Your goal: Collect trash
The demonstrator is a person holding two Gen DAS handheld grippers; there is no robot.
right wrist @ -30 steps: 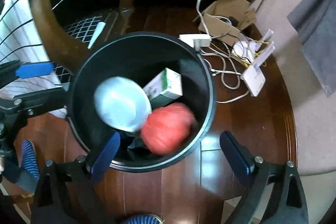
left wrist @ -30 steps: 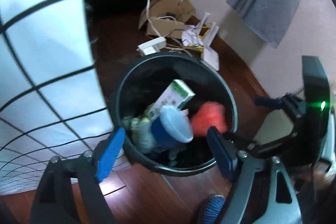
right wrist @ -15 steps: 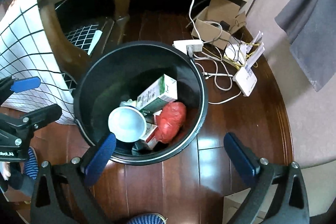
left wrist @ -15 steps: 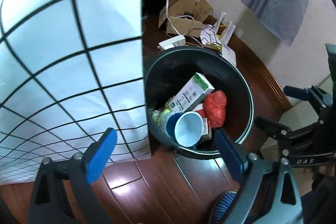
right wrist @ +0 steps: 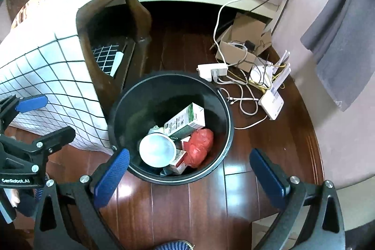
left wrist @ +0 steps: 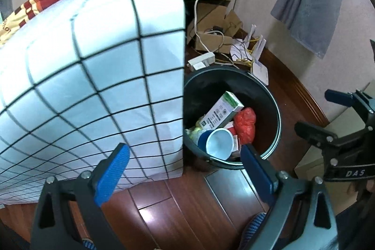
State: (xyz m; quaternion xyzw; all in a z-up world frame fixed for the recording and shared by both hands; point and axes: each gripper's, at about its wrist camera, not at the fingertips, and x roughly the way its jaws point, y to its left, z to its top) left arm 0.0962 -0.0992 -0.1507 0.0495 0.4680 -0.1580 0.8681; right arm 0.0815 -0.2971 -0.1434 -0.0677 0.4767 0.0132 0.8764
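Right gripper (right wrist: 188, 175) first: blue pads spread wide, nothing between them, hanging above the near rim of the black bin (right wrist: 228, 130). That empty spread suits a hand that has nothing left to carry, I'd say. Left gripper (left wrist: 185, 170), same story: fingers far apart, no load, with the bin up at about one o'clock from its gap and the grid-patterned bedsheet (left wrist: 93, 76) filling everything from nine to twelve.

Now the trash itself, and it all sits inside the bin. From the right wrist view, a white paper cup (right wrist: 157, 150) lies on its side, mouth facing up toward the camera, at seven o'clock within the bin. Touching it at about one o'clock, a green-and-white carton (right wrist: 186, 120) leans tilted on the heap. A crumpled red bag (right wrist: 200, 147) sits just beside the cup at three o'clock, with a small red-and-white box (right wrist: 179, 159) wedged between them. They lie as loose things land, piled and tilted.

Further out, at one to two o'clock from the bin, a white power strip (right wrist: 212, 69), tangled cables, a cardboard box (right wrist: 243, 46) and a white router (right wrist: 271, 102) rest on the wooden floor (right wrist: 187, 207). These look like working gear, not rubbish. I see no loose trash on the floor here, so my judgement: this round is near done.
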